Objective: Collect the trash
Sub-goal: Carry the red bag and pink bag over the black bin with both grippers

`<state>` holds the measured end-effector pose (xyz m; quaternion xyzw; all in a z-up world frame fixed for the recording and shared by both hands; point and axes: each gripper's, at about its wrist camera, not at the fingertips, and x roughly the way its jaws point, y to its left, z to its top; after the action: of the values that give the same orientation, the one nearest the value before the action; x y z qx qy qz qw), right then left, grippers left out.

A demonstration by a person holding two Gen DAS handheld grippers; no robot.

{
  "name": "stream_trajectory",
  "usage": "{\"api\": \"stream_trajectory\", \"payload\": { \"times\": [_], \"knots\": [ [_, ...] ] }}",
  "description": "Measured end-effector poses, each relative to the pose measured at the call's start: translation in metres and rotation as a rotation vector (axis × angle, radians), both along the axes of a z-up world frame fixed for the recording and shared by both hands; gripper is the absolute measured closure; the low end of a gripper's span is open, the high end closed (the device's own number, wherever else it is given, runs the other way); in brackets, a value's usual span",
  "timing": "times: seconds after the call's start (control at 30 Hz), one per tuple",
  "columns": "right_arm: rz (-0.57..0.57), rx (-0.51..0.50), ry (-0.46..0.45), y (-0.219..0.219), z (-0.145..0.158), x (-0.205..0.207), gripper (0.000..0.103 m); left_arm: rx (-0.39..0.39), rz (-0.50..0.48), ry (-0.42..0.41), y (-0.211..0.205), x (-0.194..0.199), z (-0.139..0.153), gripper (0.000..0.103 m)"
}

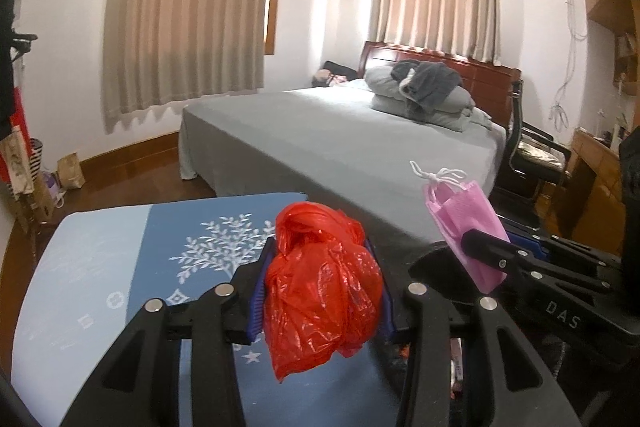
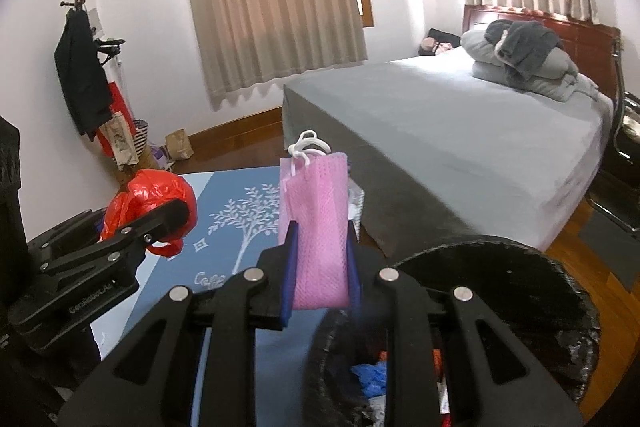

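Left wrist view: the left gripper has its jaws pinching a crumpled red plastic bag, which bulges above and below the blue pads at lower centre of the frame. At right of the same frame the right gripper pinches a folded pink face mask, with its white ear loops standing up at the top.

Right wrist view: the mask stands upright between the blue pads at frame centre, long axis vertical. The red bag and the left gripper appear at left of the frame.

Both items are off the surface and carried. Beneath them lies a blue patterned mat with a white tree print; whether it covers a table cannot be told.

Key relation: a trash bin with a black liner sits at lower right of the right wrist view, with its opening directly under and just right of the right jaws. In the left wrist view only a dark rim shows between the two grippers, at lower right. The right gripper is judged nearer to the opening; the left must travel toward frame right to reach it.

Hidden or unclear: the bin's near rim is covered by the gripper body, its contents show only as blue and red scraps, and its depth cannot be judged. A grey bed fills the background.
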<state>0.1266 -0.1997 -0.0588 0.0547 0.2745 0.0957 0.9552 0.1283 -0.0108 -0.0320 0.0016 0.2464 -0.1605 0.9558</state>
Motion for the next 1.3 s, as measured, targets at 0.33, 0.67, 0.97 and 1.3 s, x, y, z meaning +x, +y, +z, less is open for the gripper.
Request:
{"api": "stream_trajectory", "payload": {
  "times": [0.33,0.67,0.97,1.3],
  "knots": [
    [-0.065,-0.003,-0.005,-0.034,-0.002,-0.017,0.082,-0.004,-0.066,-0.006,-0.032,-0.003,0.004,0.060],
    [-0.144,-0.004,-0.003,-0.068,-0.007,-0.036,0.082,0.005,-0.139,0.002,-0.071,-0.008,-0.001,0.060],
    [-0.217,-0.007,0.013,-0.098,-0.016,-0.054,0.082,0.012,-0.199,0.013,-0.108,-0.009,-0.010,0.060],
    [-0.288,-0.010,0.033,-0.131,-0.031,-0.068,0.082,0.021,-0.275,0.022,-0.149,-0.010,-0.022,0.060]
  ]
}}
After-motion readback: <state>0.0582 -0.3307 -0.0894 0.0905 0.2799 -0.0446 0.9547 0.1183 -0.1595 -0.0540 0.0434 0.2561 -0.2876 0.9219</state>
